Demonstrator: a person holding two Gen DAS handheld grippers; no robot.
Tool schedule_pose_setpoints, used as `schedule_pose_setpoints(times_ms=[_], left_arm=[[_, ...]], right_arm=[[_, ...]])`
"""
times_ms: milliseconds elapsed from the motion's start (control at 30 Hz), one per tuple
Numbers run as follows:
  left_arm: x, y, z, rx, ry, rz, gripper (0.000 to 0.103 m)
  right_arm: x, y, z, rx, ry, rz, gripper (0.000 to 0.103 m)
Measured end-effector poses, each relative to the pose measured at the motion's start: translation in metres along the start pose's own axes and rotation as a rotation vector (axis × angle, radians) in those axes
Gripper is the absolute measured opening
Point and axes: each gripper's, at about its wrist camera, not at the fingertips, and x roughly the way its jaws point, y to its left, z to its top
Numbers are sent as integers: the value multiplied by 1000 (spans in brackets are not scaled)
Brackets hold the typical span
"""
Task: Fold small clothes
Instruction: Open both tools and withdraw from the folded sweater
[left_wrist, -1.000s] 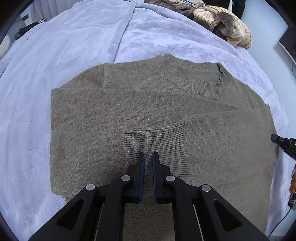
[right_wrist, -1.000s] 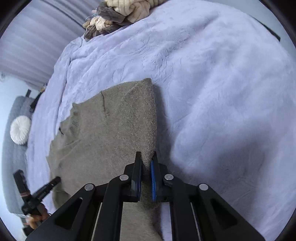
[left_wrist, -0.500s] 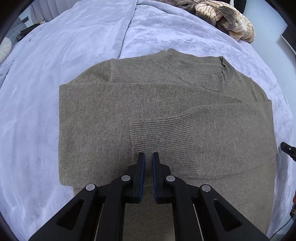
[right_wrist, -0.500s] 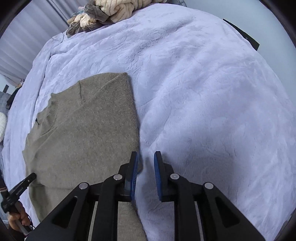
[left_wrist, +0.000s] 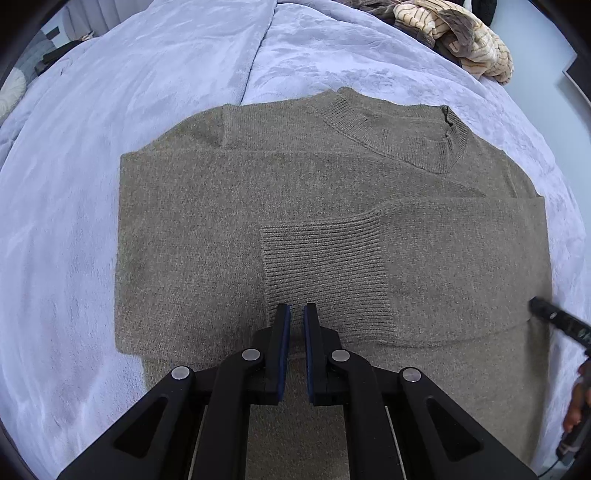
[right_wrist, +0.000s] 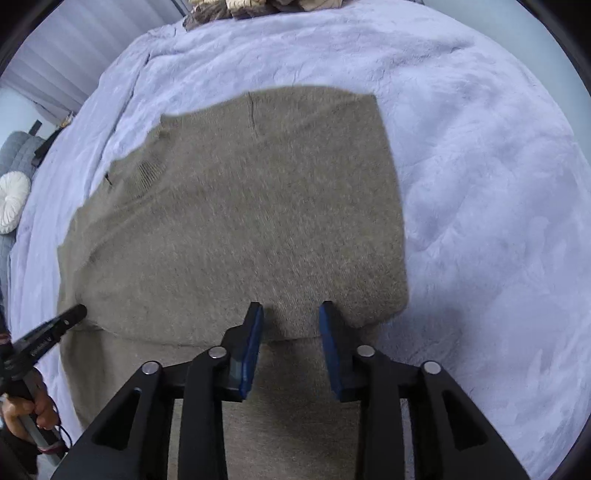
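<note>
— Two grippers, and neither has hold of anything as I read it. My right gripper (right_wrist: 290, 314) hangs over the near part of the sweater (right_wrist: 236, 221) with its jaws opening; knit shows in the gap, but the pads aren't pressing on it.

— And your left?

— The left gripper (left_wrist: 296, 314) is clenched, pads nearly together, nothing visibly pinched. It points down at the ribbed cuff (left_wrist: 325, 273) of the sleeve folded across the chest.

— Why is the sleeve lying there?

— I'd judge it's been laid inward to square off the body. The sweater lies flat on the lavender blanket (left_wrist: 147, 92), collar (left_wrist: 399, 140) at the far end, side edges fairly straight.

— So why open the right one?

— My guess: to take the hem nearby for a bottom-to-top fold. The knit looks soft and thick, so a shallow pinch may slip.

— Anything else about?

— A heap of clothes (left_wrist: 454, 40) beyond the collar, well apart.
</note>
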Motion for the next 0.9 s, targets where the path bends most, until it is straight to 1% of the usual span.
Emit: schedule_pose_setpoints(times_ms=[33,67,167,267,400,567,633,700,733,833,900], left_arm=[[0,1,-1,-2,2,-2,9],[-1,1,-1,-1,4,-3,9],[-5,3,-2,7,10,2,9],[-12,4,-4,14,14,14,9],[-16,2,-6,12,30,13,9],[-20,1,-15,15,62,17,9],[-24,1,-21,12,73,11,9],[-31,1,-28,13,74,10,9],[-36,2,-31,8,74,14,9],[-51,1,-43,0,83,-7,9],[-64,-2,-52,17,78,-13,9]], right_arm=[[7,-2,-3,-1,16,-2,35],[7,-5,-5,10,9,9,35],[-2,-9,-9,40,19,18,36],[-12,-9,-16,29,27,10,36],[-23,-10,-28,41,40,33,41],[-33,-6,-44,63,60,53,44],[-39,-1,-51,72,70,62,47],[-46,4,-57,69,74,69,54],[-50,6,-60,67,75,70,56],[-60,13,-73,77,88,88,57],[-67,19,-83,85,97,106,58]])
